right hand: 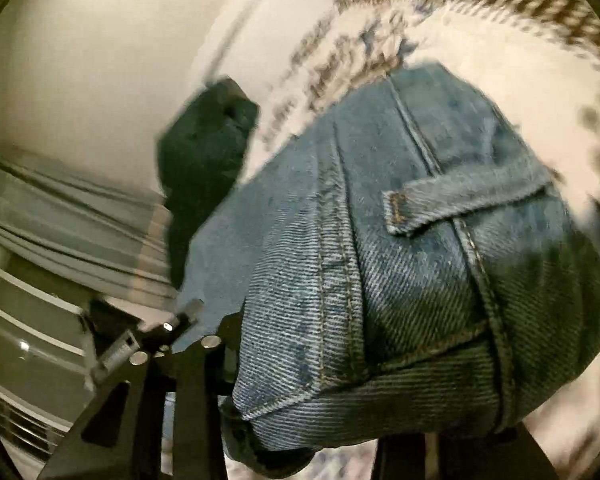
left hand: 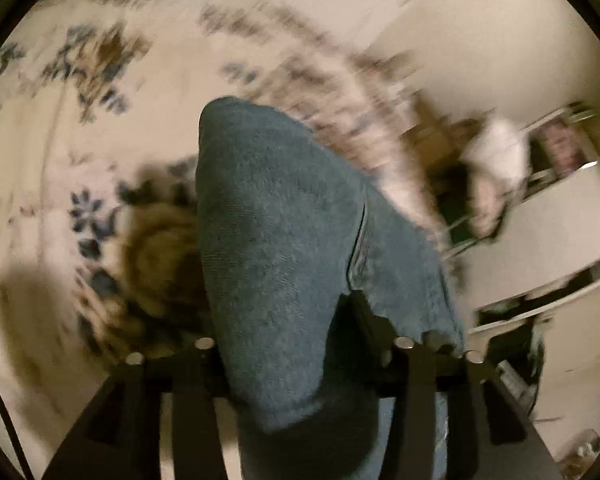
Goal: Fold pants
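Blue denim pants are bunched between the fingers of my left gripper, which is shut on them and holds them above a floral bedspread. In the right wrist view the pants' waistband with a belt loop fills the middle. My right gripper is shut on the waistband; the denim hides its right finger. The other gripper shows at the lower left of that view. Both views are blurred by motion.
A dark green cloth lies at the bed's edge. A white wall and a white drawer unit are on the left. Shelves with clutter stand beyond the bed.
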